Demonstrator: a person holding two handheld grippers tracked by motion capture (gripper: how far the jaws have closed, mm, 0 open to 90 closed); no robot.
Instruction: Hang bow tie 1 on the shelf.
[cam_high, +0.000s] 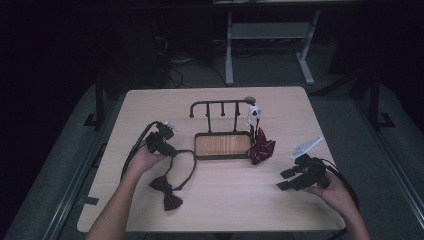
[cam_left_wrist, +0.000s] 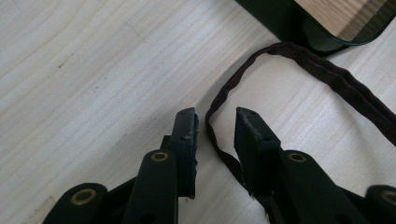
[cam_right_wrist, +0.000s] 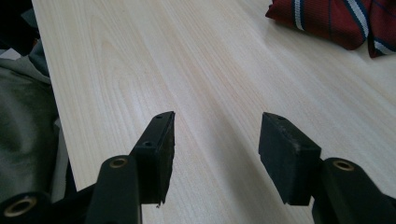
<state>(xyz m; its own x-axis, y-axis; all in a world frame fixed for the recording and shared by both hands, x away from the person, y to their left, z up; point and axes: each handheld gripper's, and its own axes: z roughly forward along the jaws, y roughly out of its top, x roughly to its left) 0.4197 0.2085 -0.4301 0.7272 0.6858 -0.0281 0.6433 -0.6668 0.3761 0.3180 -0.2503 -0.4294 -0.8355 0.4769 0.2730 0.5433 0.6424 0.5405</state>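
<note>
- The left hand-held gripper (cam_left_wrist: 215, 126) has its jaws spread, straddling the thin strap (cam_left_wrist: 219, 93) of the dark bow tie (cam_high: 166, 192), which lies on the table (cam_high: 225, 205) at lower left of the high view.
- To do this well, I'd lower until both pads flank the strap, then close squarely so the cord doesn't slip out sideways.
- The right hand-held gripper (cam_right_wrist: 217, 140) is spread over bare table, pinching nothing.
- The rack (cam_high: 222, 107) and striped tie (cam_high: 261, 147) are dim; whether the strap's clasp is fastened is hard to make out.

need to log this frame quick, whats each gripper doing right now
Left gripper: open, jaws either side of the dark bow tie strap, not clamped.
Right gripper: open, holding nothing, over bare table.
</note>
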